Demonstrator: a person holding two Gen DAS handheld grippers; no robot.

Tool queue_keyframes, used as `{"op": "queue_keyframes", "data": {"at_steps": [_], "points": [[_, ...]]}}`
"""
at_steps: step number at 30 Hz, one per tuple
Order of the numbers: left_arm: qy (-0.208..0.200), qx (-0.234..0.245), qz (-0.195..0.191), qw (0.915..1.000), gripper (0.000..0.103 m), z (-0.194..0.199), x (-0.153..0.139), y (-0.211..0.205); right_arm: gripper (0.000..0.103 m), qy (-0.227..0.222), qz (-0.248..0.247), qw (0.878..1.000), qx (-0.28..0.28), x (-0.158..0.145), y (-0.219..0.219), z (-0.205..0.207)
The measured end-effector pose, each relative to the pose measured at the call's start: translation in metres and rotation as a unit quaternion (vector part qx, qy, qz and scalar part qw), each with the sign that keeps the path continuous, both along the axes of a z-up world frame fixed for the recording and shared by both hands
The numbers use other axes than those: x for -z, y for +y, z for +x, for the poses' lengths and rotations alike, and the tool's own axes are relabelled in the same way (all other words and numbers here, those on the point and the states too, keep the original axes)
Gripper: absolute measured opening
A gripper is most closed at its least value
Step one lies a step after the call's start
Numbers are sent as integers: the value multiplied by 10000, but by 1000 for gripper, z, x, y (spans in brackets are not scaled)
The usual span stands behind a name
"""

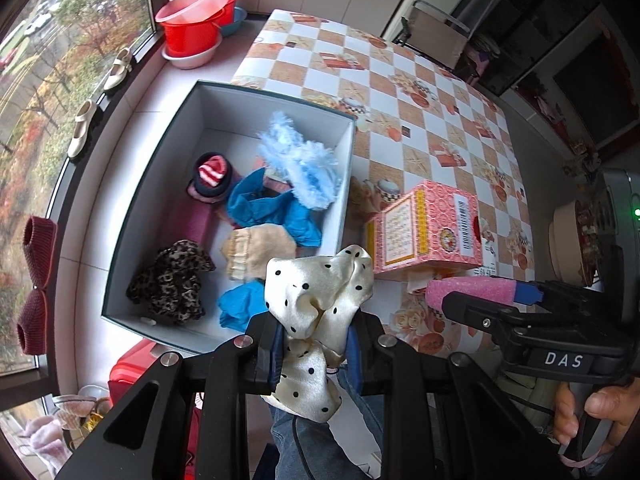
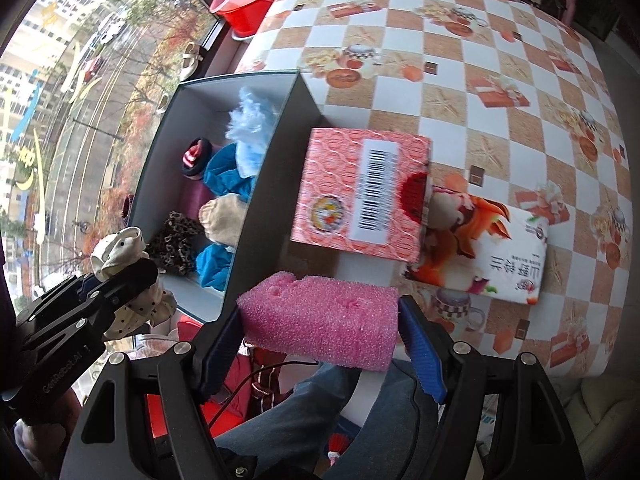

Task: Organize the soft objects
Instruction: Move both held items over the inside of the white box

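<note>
My left gripper [image 1: 316,344] is shut on a cream satin scrunchie with black dots [image 1: 320,292], held just off the near right corner of an open white box [image 1: 160,208]. The box holds several soft things: a fluffy light blue piece [image 1: 300,164], blue cloths [image 1: 268,208], a beige sock [image 1: 256,252], a leopard scrunchie [image 1: 172,284] and a striped roll [image 1: 212,176]. My right gripper [image 2: 320,328] is shut on a pink foam sponge [image 2: 320,316], held over the table edge right of the box [image 2: 256,216]. The scrunchie also shows in the right wrist view [image 2: 120,256].
A pink carton [image 2: 360,188] lies on the checkered table [image 2: 500,80] beside the box, on a tissue pack [image 2: 496,256]. Red and pink basins [image 1: 196,20] and shoes [image 1: 116,68] sit on the window sill. Jeans-clad legs [image 2: 312,408] are below the grippers.
</note>
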State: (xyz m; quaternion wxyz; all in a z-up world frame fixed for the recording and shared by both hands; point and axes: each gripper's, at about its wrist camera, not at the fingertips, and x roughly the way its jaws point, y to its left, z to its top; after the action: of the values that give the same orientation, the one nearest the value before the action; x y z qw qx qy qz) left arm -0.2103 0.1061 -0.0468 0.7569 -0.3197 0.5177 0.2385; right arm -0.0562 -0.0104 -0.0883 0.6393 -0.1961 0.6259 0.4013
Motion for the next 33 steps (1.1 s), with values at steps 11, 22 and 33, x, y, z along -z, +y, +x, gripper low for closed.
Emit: {"op": "queue_keyframes", "data": {"at_steps": [11, 22, 33], "points": [[63, -453, -82, 9989, 27, -28, 12, 28, 76, -29, -44, 9985, -547, 0, 45, -21], [228, -795, -186, 9964, 27, -43, 32, 50, 76, -64, -96, 9938, -1106, 4, 90, -42], [342, -912, -285, 9948, 27, -45, 46, 63, 76, -126, -154, 9897, -1420, 6, 119, -55]]}}
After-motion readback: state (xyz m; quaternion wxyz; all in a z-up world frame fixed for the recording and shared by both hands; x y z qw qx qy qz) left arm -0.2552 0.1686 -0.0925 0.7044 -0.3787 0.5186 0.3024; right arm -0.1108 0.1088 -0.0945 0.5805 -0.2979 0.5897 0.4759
